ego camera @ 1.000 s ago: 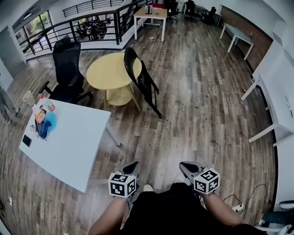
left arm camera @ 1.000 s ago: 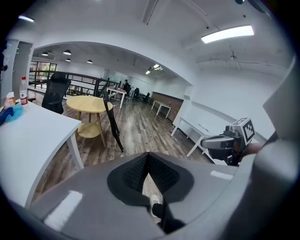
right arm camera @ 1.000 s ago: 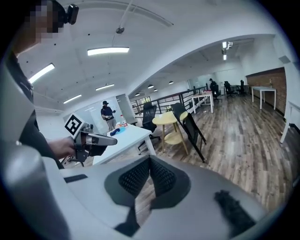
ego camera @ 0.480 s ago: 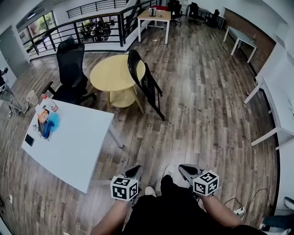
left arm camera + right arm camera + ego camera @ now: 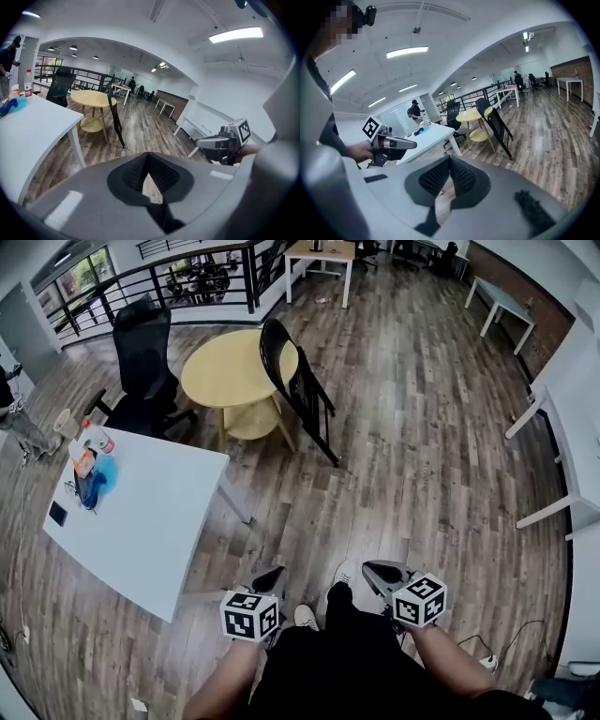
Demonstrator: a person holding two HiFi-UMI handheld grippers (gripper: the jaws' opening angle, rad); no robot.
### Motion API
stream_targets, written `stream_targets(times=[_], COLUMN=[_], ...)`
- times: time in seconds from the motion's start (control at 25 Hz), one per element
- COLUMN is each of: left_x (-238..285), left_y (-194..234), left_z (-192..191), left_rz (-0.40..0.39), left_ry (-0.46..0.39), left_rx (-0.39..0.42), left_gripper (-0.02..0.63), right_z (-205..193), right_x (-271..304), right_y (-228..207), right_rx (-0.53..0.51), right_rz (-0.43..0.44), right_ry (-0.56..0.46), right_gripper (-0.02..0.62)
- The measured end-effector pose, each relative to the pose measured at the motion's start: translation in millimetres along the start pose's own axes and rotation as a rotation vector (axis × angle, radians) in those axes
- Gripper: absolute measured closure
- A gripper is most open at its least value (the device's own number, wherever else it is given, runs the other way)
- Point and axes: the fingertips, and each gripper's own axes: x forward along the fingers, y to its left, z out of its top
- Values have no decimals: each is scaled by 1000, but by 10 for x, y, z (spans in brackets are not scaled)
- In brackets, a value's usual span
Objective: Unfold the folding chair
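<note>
- Left tongs: pressing fully together, gripping nothing, pointing ahead and downward.
- Right tongs: likewise pressing together, gripping nothing.
- Folding chair: standing folded, well apart ahead of both tongs, leaning its long axis steeply against the round yellow worktop. It is lying roughly midway between both; the left is seeming marginally nearer.

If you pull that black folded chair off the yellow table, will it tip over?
Probably, if let go: the folding chair stands tilted and seems to lean on the round yellow table. Its thin black frame looks stiff, not floppy. Its feet might slide on the wooden floor.
</note>
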Motion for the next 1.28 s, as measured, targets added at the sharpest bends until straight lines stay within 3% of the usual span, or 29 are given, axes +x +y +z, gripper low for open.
stream_targets(times=[0.72,1.28], left_x=[976,1765], left_y=[12,-148], left_z=[604,1720], left_rz=[-8,-19], left_ry=[87,38], left_rx=[39,124], left_gripper=[598,598], right_z=[154,1081], right_x=[144,285], right_y=[-1131,-2019], right_rx=[161,119], right_rz=[-49,-44], right_ry=[-5,-111], right_gripper=[591,591])
